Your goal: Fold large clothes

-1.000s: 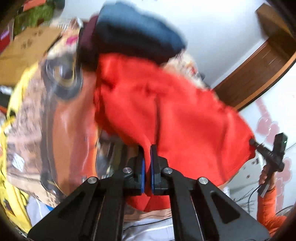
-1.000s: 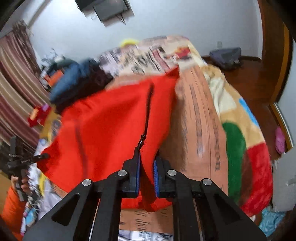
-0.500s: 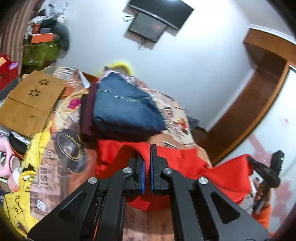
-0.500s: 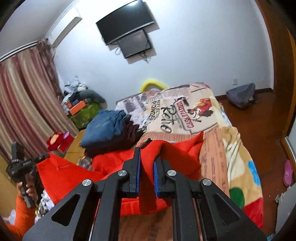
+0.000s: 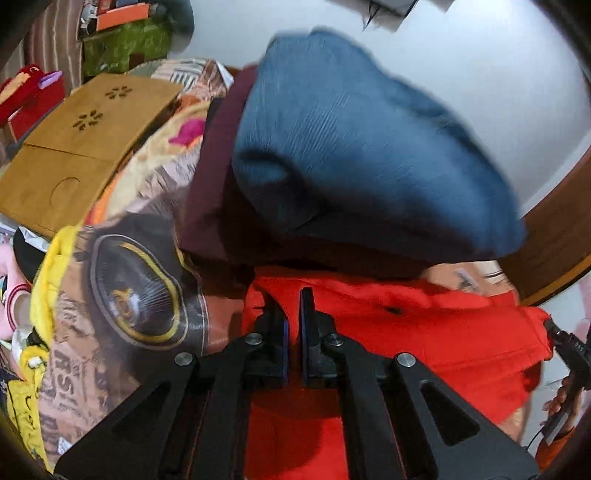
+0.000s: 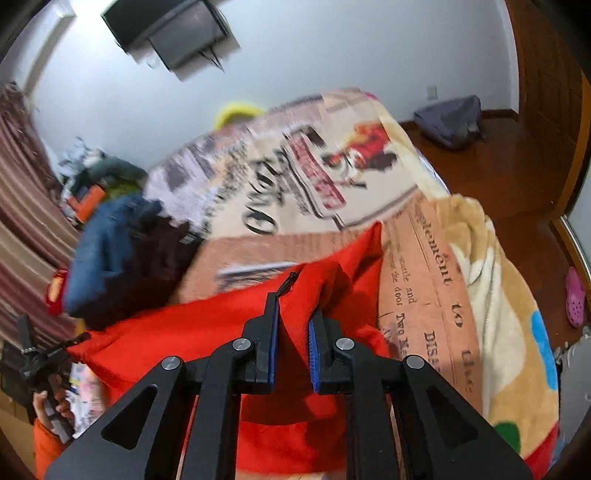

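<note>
A large red zip-up garment (image 5: 424, 332) is stretched between my two grippers over the printed bed blanket (image 5: 122, 288). My left gripper (image 5: 293, 306) is shut on one edge of it, low over the bed, just in front of a stack of folded clothes. My right gripper (image 6: 293, 314) is shut on the other edge of the red garment (image 6: 207, 332), beside its black zipper (image 6: 288, 282). The cloth hangs folded below both grippers.
A stack of folded clothes, blue (image 5: 362, 147) on dark maroon (image 5: 210, 192), sits on the bed; it also shows in the right wrist view (image 6: 110, 243). A cardboard box (image 5: 77, 147) lies left. A wall TV (image 6: 166, 26), wooden floor (image 6: 517, 173) and grey bag (image 6: 450, 122) lie beyond.
Both grippers have dropped from raised height back down and forward toward the bed, carrying the red garment. The folded stack now looms close ahead of the left gripper.
</note>
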A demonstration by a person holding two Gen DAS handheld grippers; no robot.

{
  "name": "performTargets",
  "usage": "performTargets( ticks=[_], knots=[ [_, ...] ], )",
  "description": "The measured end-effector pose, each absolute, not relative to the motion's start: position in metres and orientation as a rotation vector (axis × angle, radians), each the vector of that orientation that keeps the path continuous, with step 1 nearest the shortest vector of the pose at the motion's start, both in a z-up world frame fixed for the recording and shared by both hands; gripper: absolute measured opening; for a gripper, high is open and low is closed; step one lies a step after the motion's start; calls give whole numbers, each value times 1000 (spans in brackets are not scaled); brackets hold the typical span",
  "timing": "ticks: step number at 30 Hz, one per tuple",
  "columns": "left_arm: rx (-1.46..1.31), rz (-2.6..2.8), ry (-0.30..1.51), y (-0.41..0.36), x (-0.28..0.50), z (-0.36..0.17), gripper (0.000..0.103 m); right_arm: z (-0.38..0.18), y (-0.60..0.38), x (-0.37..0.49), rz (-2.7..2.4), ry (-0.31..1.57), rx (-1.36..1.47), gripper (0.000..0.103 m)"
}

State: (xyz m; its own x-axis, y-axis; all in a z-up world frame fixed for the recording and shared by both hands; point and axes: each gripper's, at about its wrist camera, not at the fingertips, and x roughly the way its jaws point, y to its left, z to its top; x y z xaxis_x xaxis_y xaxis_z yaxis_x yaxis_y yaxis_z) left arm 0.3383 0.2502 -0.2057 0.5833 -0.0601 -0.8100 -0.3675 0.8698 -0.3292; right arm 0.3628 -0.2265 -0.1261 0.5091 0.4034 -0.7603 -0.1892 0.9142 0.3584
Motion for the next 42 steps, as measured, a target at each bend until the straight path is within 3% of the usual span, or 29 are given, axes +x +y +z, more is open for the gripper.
performTargets(
  ticks=[3,5,8,11,15,18,24,34,42],
  knots=[
    [-451,202,981,249,350,-220,6,-136,-224,371,346,1006,206,17],
    [-402,197,996,246,351,-219,8,-134,-224,371,332,1022,170,25],
    [-329,189,1000,237,345,-207,13,-115,-227,359,340,971,114,26],
    [-289,162,977,227,332,-185,38,-94,-234,345,322,924,67,26],
    [-169,185,885,210,310,-146,43,-73,-235,330,348,889,47,28],
    [-133,178,836,199,294,-129,57,-62,-230,312,384,870,21,41],
    [-93,104,901,175,280,-145,58,-73,-198,288,476,892,-80,45],
    [-30,6,1120,136,292,-236,58,-143,-132,292,579,1095,-229,45],
    [-52,194,992,166,334,-213,58,-154,-126,309,553,1075,-262,45]
  ],
)
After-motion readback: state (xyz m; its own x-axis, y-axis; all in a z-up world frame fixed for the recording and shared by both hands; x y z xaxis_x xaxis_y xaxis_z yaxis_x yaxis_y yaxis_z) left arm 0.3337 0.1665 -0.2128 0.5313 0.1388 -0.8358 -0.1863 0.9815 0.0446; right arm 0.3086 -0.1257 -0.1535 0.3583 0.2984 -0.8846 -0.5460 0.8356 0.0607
